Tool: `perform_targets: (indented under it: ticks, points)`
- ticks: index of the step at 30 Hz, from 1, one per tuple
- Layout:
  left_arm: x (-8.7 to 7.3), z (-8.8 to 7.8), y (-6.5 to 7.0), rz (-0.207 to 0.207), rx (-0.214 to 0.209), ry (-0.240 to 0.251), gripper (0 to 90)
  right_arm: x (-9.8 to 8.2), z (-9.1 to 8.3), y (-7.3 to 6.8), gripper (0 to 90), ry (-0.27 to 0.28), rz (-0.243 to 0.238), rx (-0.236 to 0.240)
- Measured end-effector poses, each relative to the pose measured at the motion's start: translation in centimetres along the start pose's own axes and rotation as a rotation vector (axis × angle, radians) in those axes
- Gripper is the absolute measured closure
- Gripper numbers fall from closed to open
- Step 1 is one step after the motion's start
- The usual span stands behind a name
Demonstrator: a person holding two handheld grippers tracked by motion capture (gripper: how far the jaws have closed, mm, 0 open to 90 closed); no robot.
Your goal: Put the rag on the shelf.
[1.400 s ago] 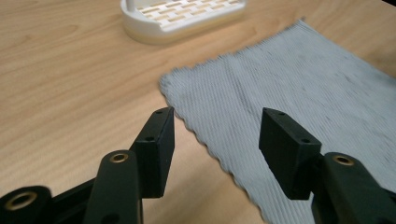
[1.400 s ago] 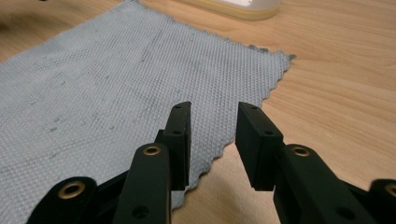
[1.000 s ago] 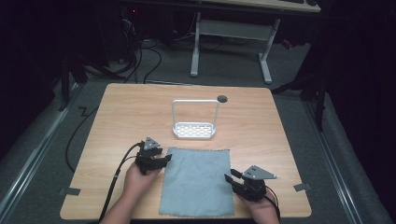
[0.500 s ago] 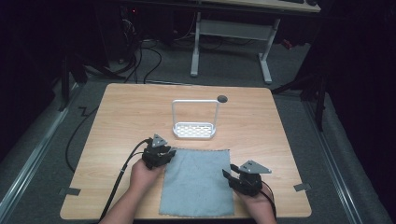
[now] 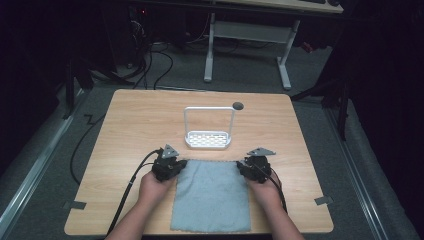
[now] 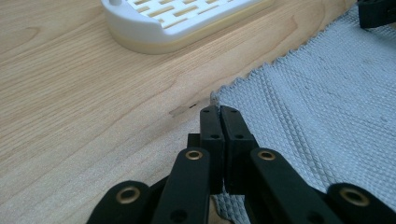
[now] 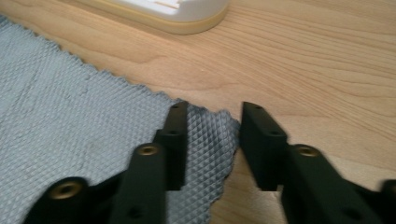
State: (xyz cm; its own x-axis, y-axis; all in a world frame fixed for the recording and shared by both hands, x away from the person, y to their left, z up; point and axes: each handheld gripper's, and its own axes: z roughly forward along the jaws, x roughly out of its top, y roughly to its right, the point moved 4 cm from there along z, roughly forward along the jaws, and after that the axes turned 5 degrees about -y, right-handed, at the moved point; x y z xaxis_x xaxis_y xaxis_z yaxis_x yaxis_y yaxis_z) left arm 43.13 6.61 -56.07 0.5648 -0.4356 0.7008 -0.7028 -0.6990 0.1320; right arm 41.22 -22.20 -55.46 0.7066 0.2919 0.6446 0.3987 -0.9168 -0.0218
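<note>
A grey textured cloth [image 5: 212,200] lies flat on the wooden table [image 5: 135,125], close to the front edge. My left gripper [image 5: 173,166] is at the cloth's far left corner. In the left gripper view its jaws are pressed together on the very tip of that cloth corner [image 6: 218,100], so my left gripper [image 6: 219,113] is shut on it. My right gripper [image 5: 248,168] is at the far right corner. In the right gripper view my right gripper [image 7: 212,116] is open, with the cloth corner [image 7: 205,135] lying between the jaws.
A white slotted tray with a tall wire arch [image 5: 208,140] stands just beyond the cloth, and its base [image 6: 177,23] is near both grippers. A dark round hole [image 5: 238,105] sits in the table behind it. Cables trail off the left front edge.
My right gripper has moved forward along the cloth's right edge up to its far right corner. My left gripper has shifted only slightly at the far left corner.
</note>
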Motion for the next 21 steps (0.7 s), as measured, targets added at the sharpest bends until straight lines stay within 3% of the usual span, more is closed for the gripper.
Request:
perform_targets:
  ticks: [5, 7, 10, 14, 18, 21]
  points:
    - [-0.1, -0.1, -0.1, -0.013, -0.004, -0.001, 89.3, -0.1, 0.0, -0.8, 88.2, -0.001, -0.034, 0.015]
    - [-0.1, -0.2, 0.0, -0.011, -0.002, -0.001, 89.4, -0.1, 0.0, -1.0, 88.8, 0.001, -0.045, 0.022]
    - [-0.3, -0.8, 0.4, -0.007, -0.023, 0.030, 89.5, -0.2, -0.7, -1.3, 88.9, 0.058, -0.043, 0.033]
    - [-0.6, -1.9, 1.3, 0.014, -0.009, 0.059, 89.5, -0.6, -2.3, -2.0, 88.9, 0.146, -0.043, 0.054]
    - [-0.6, -3.5, 2.0, 0.018, 0.005, 0.119, 89.4, -0.7, -3.4, -2.4, 88.9, 0.196, -0.051, 0.075]
    - [-0.5, -4.5, 2.2, 0.006, 0.010, 0.168, 89.4, -0.7, -4.0, -2.7, 88.8, 0.218, -0.059, 0.065]
